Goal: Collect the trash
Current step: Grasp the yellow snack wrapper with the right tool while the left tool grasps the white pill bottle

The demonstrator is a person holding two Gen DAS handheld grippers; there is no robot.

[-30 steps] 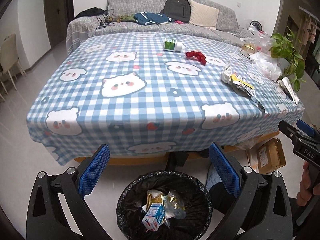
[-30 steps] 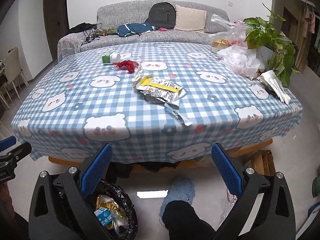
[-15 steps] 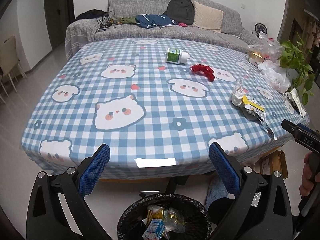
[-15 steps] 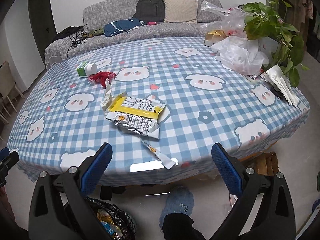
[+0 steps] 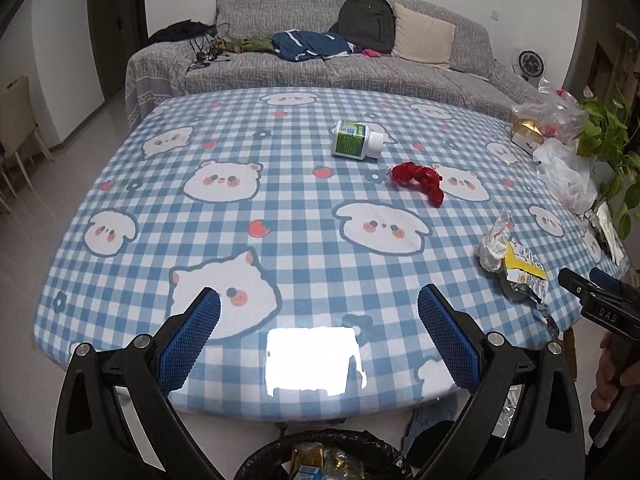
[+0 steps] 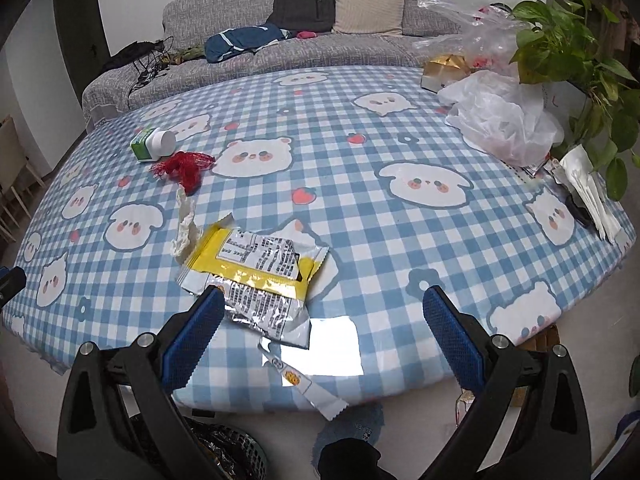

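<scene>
Right hand-held gripper (image 6: 320, 320) hanging spread over yellow wrapper (image 6: 256, 268) on bench (image 6: 400, 216); left hand-held gripper (image 5: 318, 316) spread, idling. Advice: straddle crumpled foil edge, pinch firmly.

The left gripper (image 5: 319, 312) has its jaws spread wide, nothing between the blue pads (image 5: 191, 340); both fingers reach forward, level with each other; the right gripper (image 6: 320, 310) is likewise spread wide and grips nothing; in the left wrist view its black tip pokes in to the right of the left jaws, with a hand (image 5: 610, 376) wrapped round the handle below it; a dark foot (image 6: 348, 456) shows beneath the right jaws.
</scene>
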